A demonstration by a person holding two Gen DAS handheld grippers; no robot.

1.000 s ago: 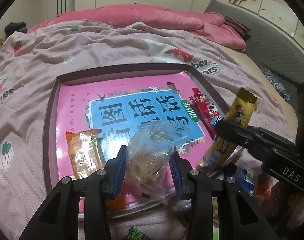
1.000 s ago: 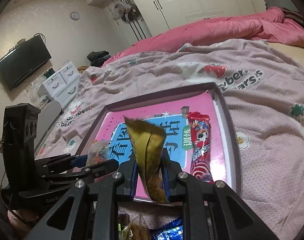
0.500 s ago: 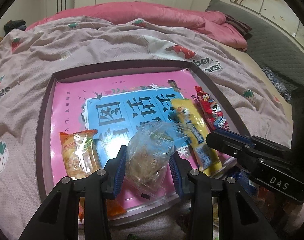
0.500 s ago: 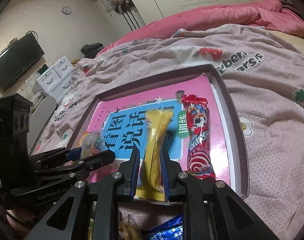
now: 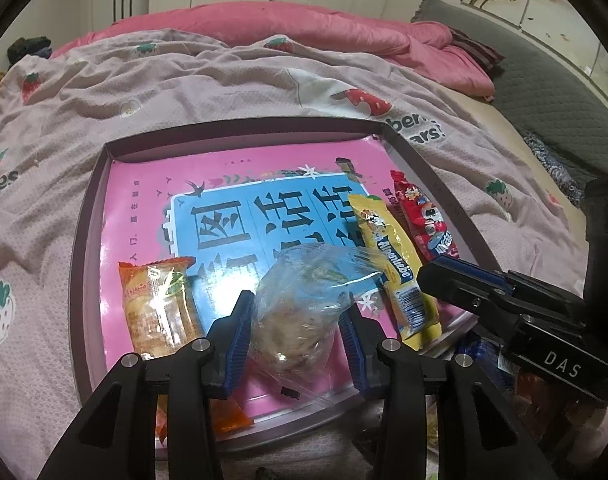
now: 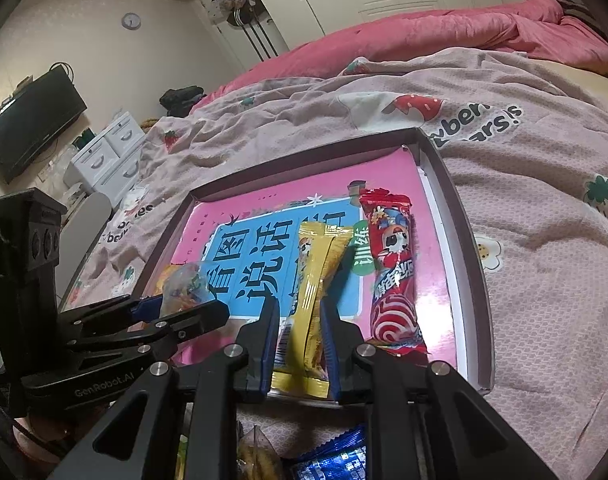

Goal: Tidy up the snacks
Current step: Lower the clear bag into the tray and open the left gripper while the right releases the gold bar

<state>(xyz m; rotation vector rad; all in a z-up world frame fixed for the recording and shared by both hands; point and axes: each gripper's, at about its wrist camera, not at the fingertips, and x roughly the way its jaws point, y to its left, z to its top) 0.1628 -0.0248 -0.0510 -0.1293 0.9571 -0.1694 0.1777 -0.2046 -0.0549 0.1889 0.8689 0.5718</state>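
Broadly, the tray (image 5: 91,216) fills mid-frame on the bed, lined with a pink book. Lower centre, my left tool (image 5: 295,332) is spreading around the clear bag (image 5: 299,312), which looks light, crinkly and slippery; I'd grip its bulky middle. My right tool (image 6: 299,328) pinches the yellow packet (image 6: 316,276), thin and floppy, near its lower end, beside the red packet (image 6: 392,272).

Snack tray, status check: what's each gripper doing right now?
Left gripper opening around clear bag on tray. Right gripper shut on yellow packet, beside red packet. Nothing in the way.
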